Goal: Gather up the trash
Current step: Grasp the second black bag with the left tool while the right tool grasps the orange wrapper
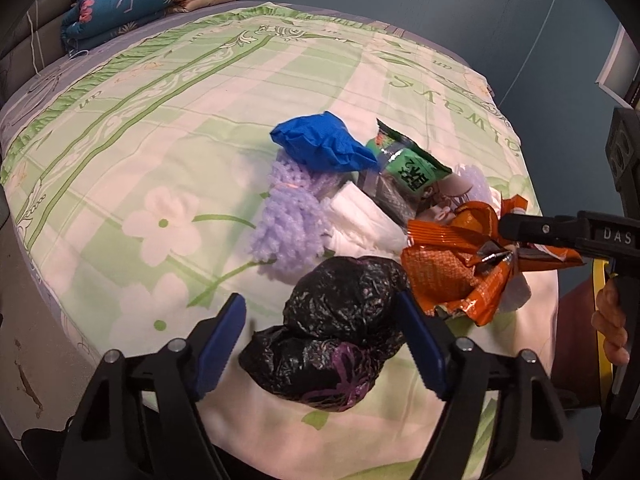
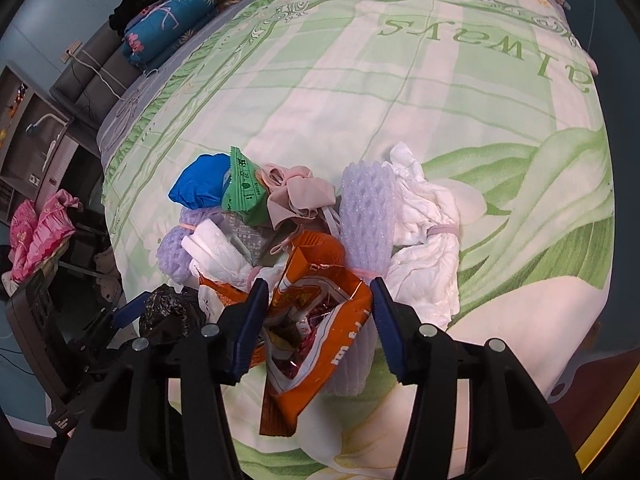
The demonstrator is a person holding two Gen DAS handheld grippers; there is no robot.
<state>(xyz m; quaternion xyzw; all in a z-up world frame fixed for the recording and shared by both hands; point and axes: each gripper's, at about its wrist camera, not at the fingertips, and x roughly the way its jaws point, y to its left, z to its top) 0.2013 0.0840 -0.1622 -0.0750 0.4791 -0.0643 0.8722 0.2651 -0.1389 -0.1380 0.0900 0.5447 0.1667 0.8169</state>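
My left gripper [image 1: 322,350] hangs over the near edge of the bed [image 1: 256,92], its blue fingers [image 1: 218,350] spread to either side of a crumpled black plastic bag [image 1: 332,336]. The right finger lies against the bag's side; the left one stands clear of it, so nothing is pinched there.

My right gripper [image 2: 318,326] points down into the middle of the trash heap. Its fingers [image 2: 386,330] stand partly apart, straddling the torn mouth of an orange snack bag [image 2: 320,320]. The left finger sits at the bag's edge, while the right one shows a gap; whether the left one actually presses the foil I cannot tell. In the left wrist view that same gripper [image 1: 506,246] reaches in from the right, one finger lying across the orange bag [image 1: 452,268].

The rest of the trash sits bunched together on the green flowered bedspread, just beyond the two bags: a blue wad [image 1: 324,146], a green wrapper [image 1: 404,160], lilac foam netting [image 1: 288,216], folded white pads [image 1: 364,220], and crumpled white paper [image 2: 424,240] tied with a pink band beside a lilac foam sleeve [image 2: 366,220]. Folded quilts [image 1: 132,0] lie stacked at the far end of the bed.
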